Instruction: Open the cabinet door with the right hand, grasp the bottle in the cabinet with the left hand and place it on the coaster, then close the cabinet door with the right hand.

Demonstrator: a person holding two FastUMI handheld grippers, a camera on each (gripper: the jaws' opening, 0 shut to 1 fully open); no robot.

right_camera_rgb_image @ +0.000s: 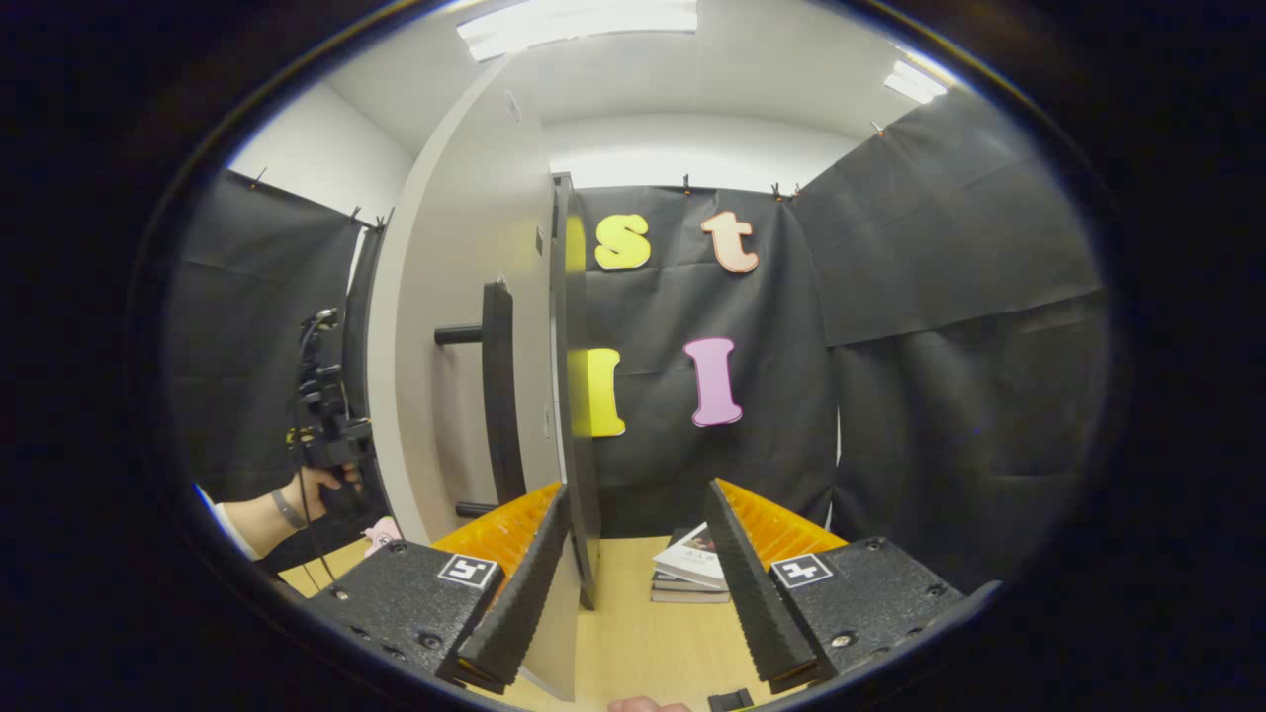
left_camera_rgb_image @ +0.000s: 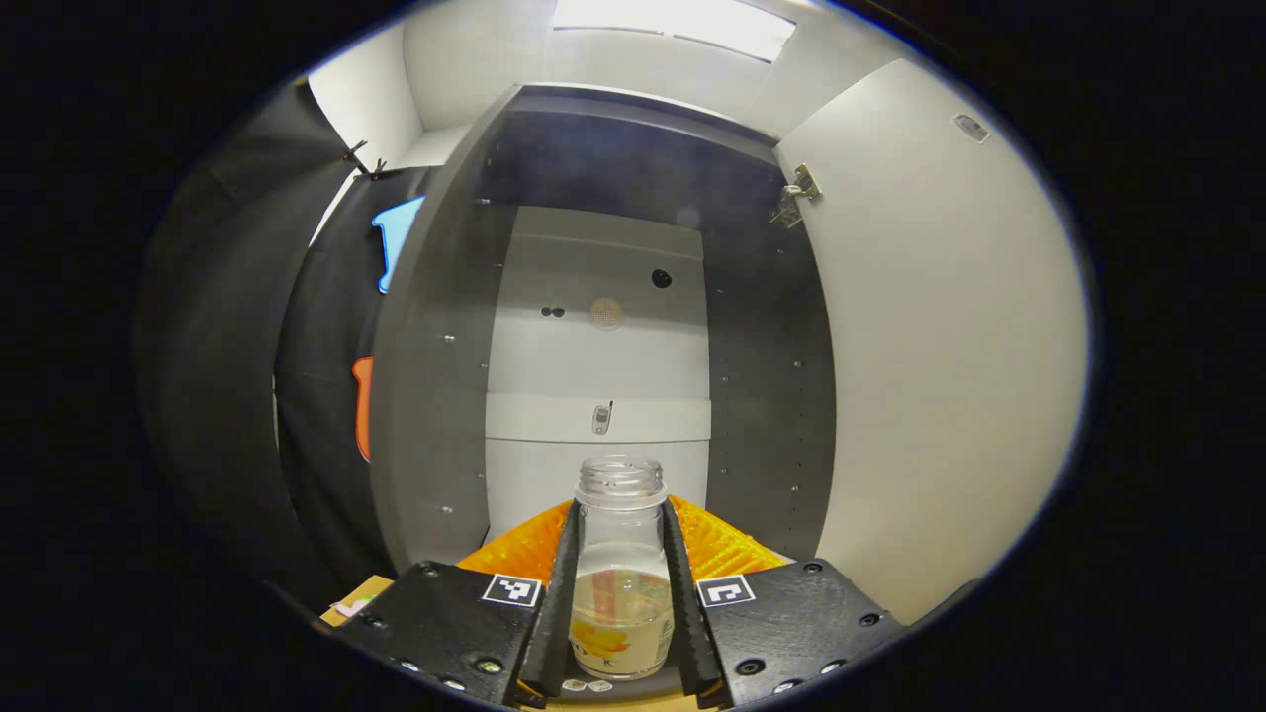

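Bottle (left_camera_rgb_image: pixel 621 578) first: in the left gripper view we see it upright between the two fingers of the left gripper (left_camera_rgb_image: pixel 621 593), which press against its sides, so the tongs are clamped on it. It is clear glass, uncapped, with a pale liquid and a printed label low on its body. Behind it we look into the open cabinet (left_camera_rgb_image: pixel 603 326), with dark side walls and a pale back panel, and the cabinet door (left_camera_rgb_image: pixel 940 346) swung wide on the right, a hinge (left_camera_rgb_image: pixel 794 198) at its upper corner.

In the right gripper view, the right gripper (right_camera_rgb_image: pixel 633 583) has its tongs apart, and the edge of the cabinet door (right_camera_rgb_image: pixel 569 396) runs up between them, nearer the left-hand finger; we cannot tell whether that finger touches it. A bar handle (right_camera_rgb_image: pixel 495 396) sits on the door's outer face. On the wooden table (right_camera_rgb_image: pixel 633 643) beyond lies a small stack of books (right_camera_rgb_image: pixel 692 574). Farther left we see a hand (right_camera_rgb_image: pixel 316 489) holding the other gripper beside the cabinet.
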